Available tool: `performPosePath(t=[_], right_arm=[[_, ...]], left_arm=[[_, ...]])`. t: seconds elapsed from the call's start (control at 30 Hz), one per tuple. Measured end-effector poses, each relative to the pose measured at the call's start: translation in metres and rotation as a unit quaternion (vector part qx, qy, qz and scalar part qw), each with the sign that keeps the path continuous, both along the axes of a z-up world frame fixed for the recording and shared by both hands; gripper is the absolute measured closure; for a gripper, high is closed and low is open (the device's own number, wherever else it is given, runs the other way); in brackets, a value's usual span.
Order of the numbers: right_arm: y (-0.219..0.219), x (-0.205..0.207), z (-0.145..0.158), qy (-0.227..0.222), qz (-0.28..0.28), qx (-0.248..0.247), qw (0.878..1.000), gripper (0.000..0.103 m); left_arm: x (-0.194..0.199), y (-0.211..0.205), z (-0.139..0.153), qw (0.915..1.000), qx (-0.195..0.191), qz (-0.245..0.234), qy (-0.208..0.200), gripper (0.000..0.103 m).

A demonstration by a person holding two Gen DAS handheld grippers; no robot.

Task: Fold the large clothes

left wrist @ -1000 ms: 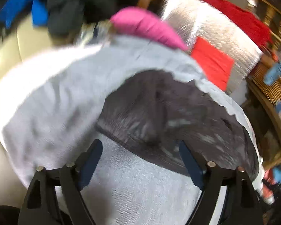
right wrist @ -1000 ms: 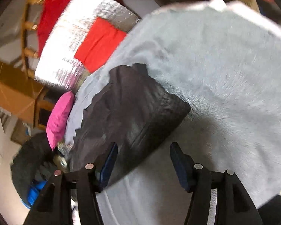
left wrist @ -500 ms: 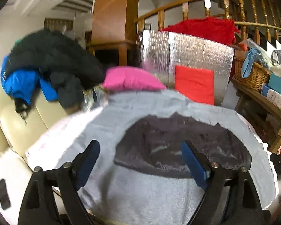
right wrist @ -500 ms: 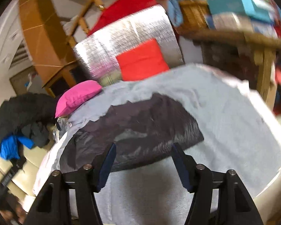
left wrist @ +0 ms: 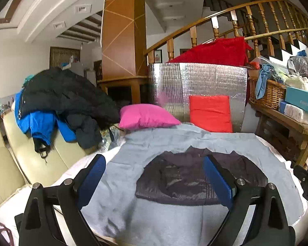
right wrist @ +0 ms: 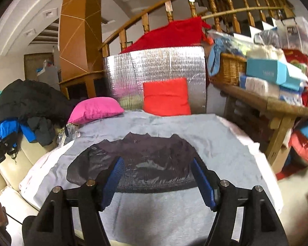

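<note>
Dark jacket (left wrist: 197, 179), folded, on grey sheet (left wrist: 133, 160); formerly viewed close and tilted, now level, farther. Left gripper (left wrist: 154, 181), right gripper (right wrist: 158, 181): fingers wide, empty.

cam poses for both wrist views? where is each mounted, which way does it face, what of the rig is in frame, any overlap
Left wrist: sits on the left gripper, facing forward and slightly down at the dark jacket on the grey cloth; both blue-padded fingers show, spread apart.
Right wrist: sits on the right gripper, facing the same way at the dark jacket; both fingers show, spread apart.
Shared: jacket, grey cloth, pink pillow, red cushion, silver foil panel.
</note>
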State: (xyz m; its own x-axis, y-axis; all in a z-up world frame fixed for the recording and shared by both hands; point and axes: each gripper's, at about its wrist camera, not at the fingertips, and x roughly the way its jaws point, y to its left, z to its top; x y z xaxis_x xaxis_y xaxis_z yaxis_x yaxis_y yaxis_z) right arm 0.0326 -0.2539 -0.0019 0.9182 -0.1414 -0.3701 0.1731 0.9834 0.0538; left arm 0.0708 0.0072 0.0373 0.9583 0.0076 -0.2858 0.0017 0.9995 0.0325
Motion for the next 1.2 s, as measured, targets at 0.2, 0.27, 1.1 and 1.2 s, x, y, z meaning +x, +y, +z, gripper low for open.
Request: performPosePath(t=[0.2, 0.27, 1.1, 1.2], right_arm=[[0.006, -0.013, 0.013, -0.007, -0.013, -0.012, 1.0, 0.028], [0.007, -0.015, 0.015, -0.006, -0.016, -0.01, 1.0, 0.028], [0.02, -0.013, 0.016, 0.014, -0.031, -0.014, 0.999, 0.028], [0.022, -0.014, 0.016, 0.013, -0.031, -0.014, 0.999, 0.028]], left_arm=[[-0.014, -0.002, 0.009, 0.9999, 0.004, 0.0, -0.011, 0.006], [-0.017, -0.003, 0.011, 0.9998, 0.008, 0.003, -0.016, 0.005], [-0.024, 0.003, 0.017, 0.9995, 0.018, 0.015, -0.023, 0.001], [-0.025, 0.004, 0.017, 0.9995, 0.017, 0.016, -0.023, 0.001]])
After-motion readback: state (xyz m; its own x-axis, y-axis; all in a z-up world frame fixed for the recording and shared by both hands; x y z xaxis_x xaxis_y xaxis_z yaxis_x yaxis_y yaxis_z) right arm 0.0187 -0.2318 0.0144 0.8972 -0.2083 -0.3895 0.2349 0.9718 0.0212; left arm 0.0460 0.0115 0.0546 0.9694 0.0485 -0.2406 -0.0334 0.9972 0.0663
